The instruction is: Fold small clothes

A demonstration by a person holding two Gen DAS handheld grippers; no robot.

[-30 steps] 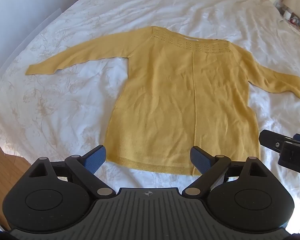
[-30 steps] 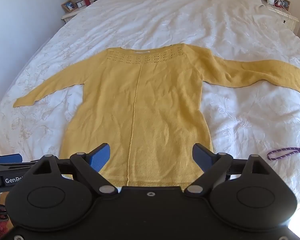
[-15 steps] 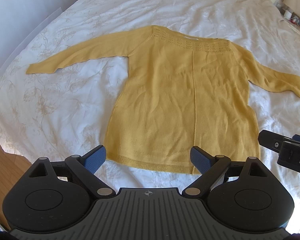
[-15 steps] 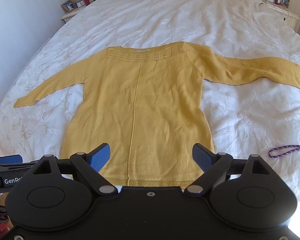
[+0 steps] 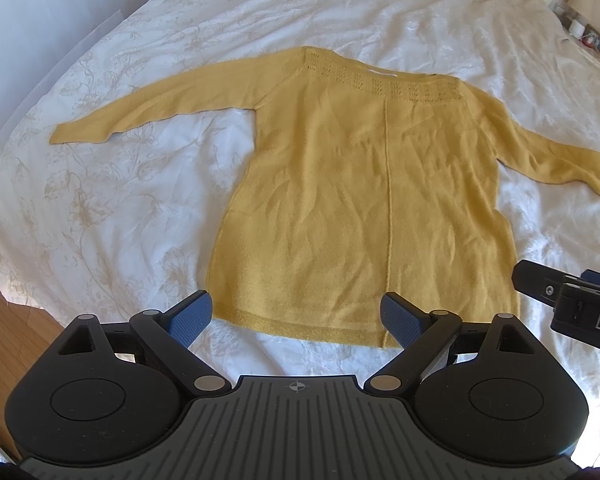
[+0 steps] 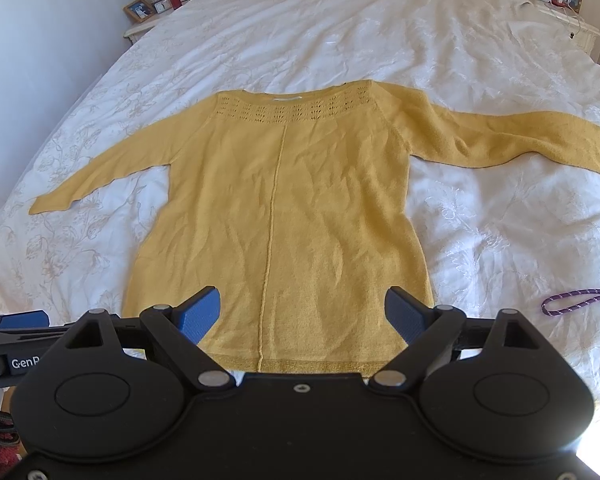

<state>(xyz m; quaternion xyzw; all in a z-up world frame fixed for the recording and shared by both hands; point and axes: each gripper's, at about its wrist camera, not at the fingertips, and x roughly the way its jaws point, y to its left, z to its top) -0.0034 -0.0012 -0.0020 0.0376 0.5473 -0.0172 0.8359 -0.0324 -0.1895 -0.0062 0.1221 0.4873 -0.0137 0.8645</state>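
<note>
sweater (image 5: 364, 200) flat on bed (image 5: 140, 208), sleeves out at 9 and 3, ready to fold | left gripper (image 5: 296, 314) wide open, empty, above hem | right gripper (image 6: 302, 312) same, probably lining up hem corners

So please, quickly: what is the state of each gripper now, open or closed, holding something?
Left gripper: open, holding nothing, above the yellow sweater hem.
Right gripper: open, holding nothing.
</note>
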